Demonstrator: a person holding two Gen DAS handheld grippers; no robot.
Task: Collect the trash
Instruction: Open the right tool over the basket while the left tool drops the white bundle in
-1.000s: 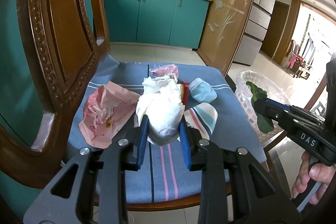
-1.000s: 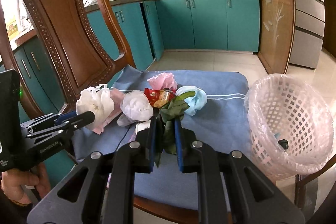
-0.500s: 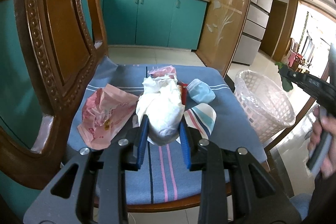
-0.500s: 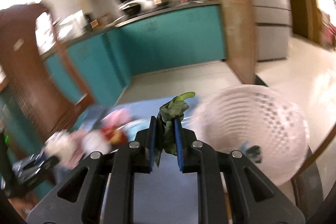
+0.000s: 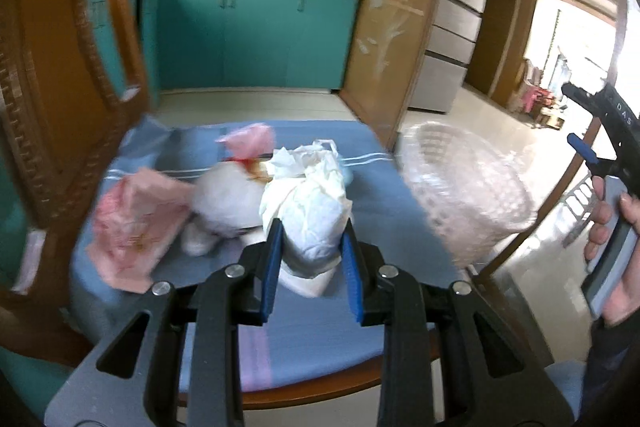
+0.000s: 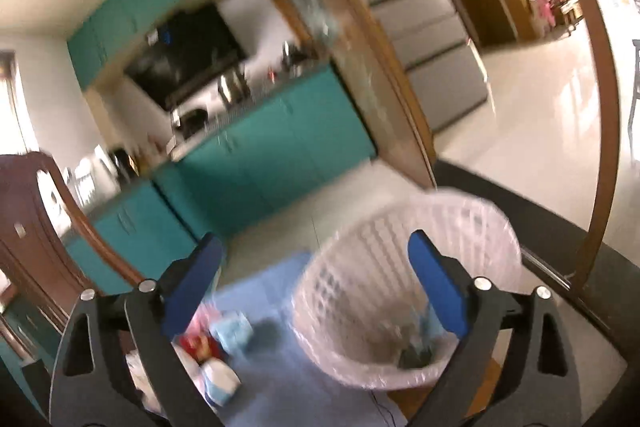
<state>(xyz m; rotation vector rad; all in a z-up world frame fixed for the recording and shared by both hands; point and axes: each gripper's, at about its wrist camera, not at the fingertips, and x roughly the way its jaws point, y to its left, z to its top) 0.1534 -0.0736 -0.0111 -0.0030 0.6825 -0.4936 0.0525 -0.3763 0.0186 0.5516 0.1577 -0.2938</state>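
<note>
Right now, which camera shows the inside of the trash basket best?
The right wrist view: it looks down into the basket, with dark scraps blurred at the bottom. The left wrist view shows only its blurred outer side beside the blue cloth.

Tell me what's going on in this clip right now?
A person is clearing trash off a blue cloth-covered chair seat. The left hand-held gripper is shut on a crumpled white paper wad. The right hand-held gripper is open and empty above the white plastic mesh basket. Pink wrappers remain on the seat.

Teal kitchen cabinets [image 5: 256,39], pale floor [image 6: 532,131], fridge [image 5: 460,39].
</note>
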